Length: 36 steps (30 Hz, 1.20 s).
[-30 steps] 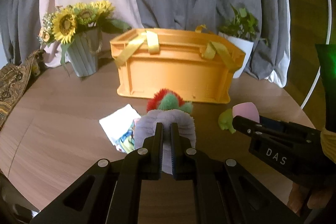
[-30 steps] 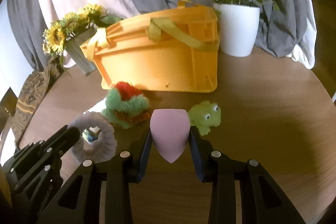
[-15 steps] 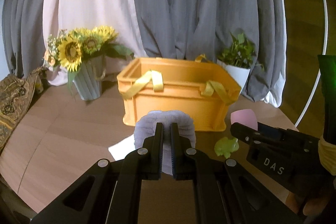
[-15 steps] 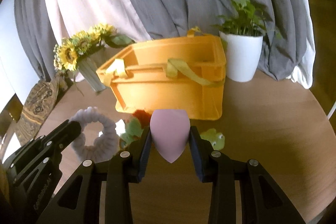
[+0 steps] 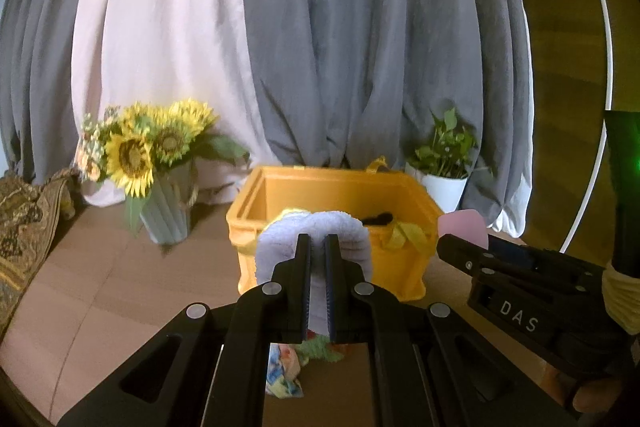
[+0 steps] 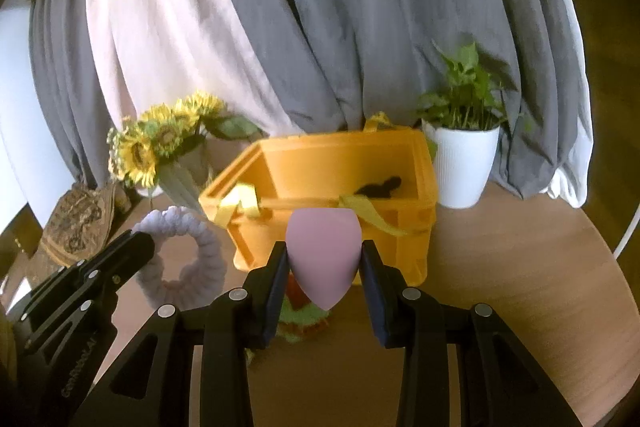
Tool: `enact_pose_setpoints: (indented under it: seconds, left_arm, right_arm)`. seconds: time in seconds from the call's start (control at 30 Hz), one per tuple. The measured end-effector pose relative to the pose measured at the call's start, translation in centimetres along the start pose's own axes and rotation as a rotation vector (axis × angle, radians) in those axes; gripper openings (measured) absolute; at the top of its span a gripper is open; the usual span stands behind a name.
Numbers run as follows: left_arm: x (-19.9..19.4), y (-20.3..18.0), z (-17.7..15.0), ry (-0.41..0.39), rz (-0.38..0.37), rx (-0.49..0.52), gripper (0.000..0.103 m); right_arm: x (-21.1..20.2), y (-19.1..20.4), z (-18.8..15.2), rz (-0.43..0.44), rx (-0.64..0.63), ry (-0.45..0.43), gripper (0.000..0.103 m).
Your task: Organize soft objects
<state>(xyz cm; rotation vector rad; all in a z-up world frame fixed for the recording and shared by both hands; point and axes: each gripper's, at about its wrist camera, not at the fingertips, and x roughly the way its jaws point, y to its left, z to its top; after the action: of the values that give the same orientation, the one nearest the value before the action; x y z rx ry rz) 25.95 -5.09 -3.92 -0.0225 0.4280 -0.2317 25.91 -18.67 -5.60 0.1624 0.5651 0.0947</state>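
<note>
Soft stuff's mid-carry: your left hand-held gripper point(image 5: 316, 247) pinches the fluffy scrunchie point(image 5: 320, 227), right hand-held gripper point(image 6: 325, 259) clamps the pink sponge point(image 6: 323, 255), so next hover over the yellow bin point(image 6: 336, 163) and drop.

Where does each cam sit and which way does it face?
Left wrist: on the left gripper, looking along its fingers at the crate; the fingers pinch a scrunchie; right gripper shows at right.
Right wrist: on the right gripper, facing the crate; holds a pink sponge; left gripper shows at left.
Shared: crate, sunflowers, plant, curtain, both held items.
</note>
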Motion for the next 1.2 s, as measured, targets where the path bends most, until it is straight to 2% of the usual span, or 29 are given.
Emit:
enact_pose_setpoints:
  seconds: [0.47,0.87,1.2]
  left_arm:
    - [0.6,1.4,3.9,-0.092,-0.059,0.049,0.008]
    - [1.8,2.7,6.2,-0.146,-0.12,0.08,0.008]
    - [3.4,2.9,7.8,-0.181,-0.09,0.067,0.008]
  right_arm:
    - [-0.5,1.7,3.6,-0.044,0.018,-0.113,0.037]
    - [0.1,3.0,5.4,-0.089,0.03,-0.169,0.037]
    - [1.6,3.0,7.5,-0.076,0.014,-0.188,0.037]
